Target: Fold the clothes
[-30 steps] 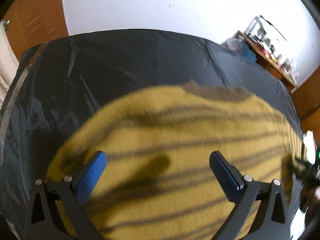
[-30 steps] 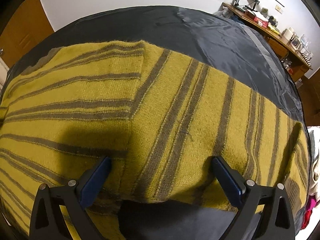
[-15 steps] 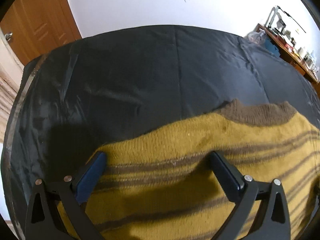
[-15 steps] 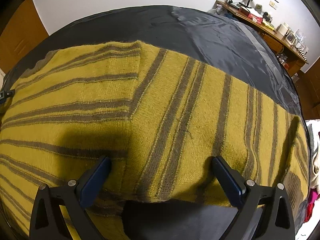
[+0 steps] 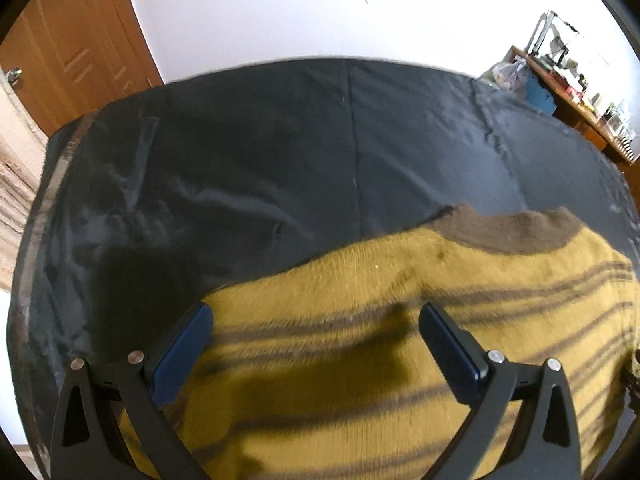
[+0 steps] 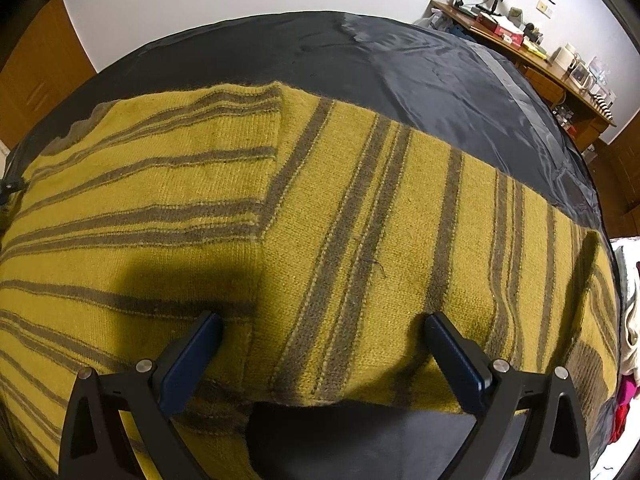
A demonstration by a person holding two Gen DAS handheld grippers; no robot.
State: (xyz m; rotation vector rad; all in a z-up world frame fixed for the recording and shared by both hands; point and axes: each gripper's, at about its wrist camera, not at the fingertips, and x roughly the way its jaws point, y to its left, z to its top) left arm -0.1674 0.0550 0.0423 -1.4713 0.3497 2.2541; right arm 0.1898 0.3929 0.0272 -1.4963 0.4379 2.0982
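Observation:
A mustard-yellow knitted sweater (image 6: 344, 216) with grey-brown stripes lies flat on a black cloth-covered surface (image 6: 440, 80). In the right wrist view one sleeve is folded across the body at the left, and the hem runs along the near edge. My right gripper (image 6: 320, 328) hovers open just above that hem, holding nothing. In the left wrist view the sweater (image 5: 400, 320) shows its brown collar (image 5: 516, 232) at the far right. My left gripper (image 5: 316, 320) is open over the shoulder area, empty.
The black cover (image 5: 280, 160) stretches far beyond the sweater. A wooden desk (image 6: 532, 52) cluttered with small items stands at the back right. A wooden door (image 5: 68, 56) is at the back left. More clothes (image 6: 628, 340) lie at the right edge.
My left gripper has pulled back and left from over the sweater's middle to its shoulder edge, so more black cover shows. The right gripper has barely moved.

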